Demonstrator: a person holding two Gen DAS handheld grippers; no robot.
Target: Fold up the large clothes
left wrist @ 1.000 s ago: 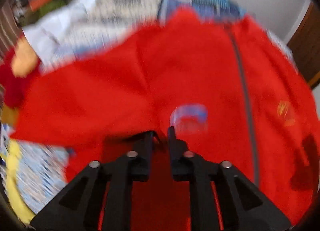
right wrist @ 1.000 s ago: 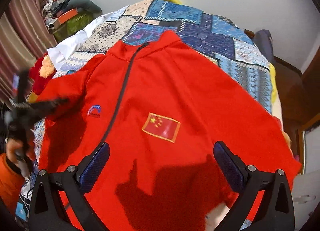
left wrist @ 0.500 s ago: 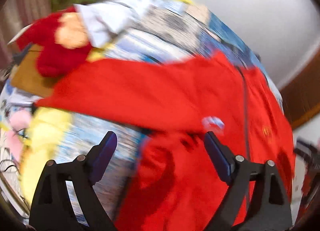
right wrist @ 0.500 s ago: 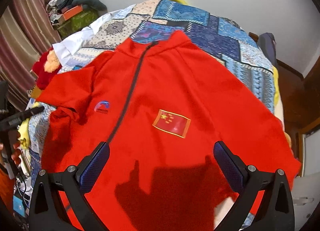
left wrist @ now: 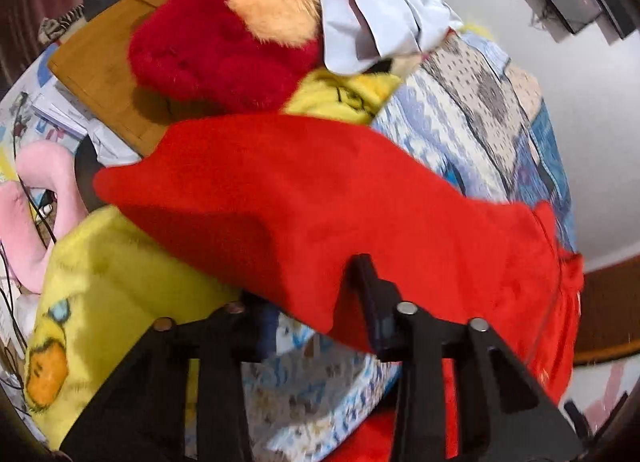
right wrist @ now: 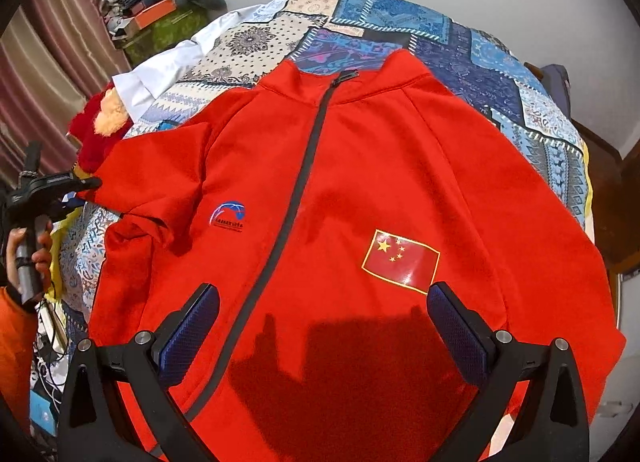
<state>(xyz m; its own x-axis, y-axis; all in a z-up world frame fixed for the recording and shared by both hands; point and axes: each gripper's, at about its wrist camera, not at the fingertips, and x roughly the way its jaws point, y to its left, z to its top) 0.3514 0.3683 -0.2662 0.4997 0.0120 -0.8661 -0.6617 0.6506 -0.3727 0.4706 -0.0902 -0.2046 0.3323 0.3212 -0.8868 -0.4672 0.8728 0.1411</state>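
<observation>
Jacket: red, spread zip-up on the bed.
Left claw: just closing, clenched on sleeve, nine o'clock.
Right claw: released above hem.
Risk: thin pinch may slip, dropping sleeve mid-fold.

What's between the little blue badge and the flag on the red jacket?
In the right wrist view, the dark zipper runs down the red jacket between the blue badge and the flag; otherwise only plain red fabric.

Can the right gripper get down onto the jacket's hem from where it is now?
Probably yes: the right gripper hangs open directly over the red jacket, and nothing lies between its fingers and the fabric.
</observation>
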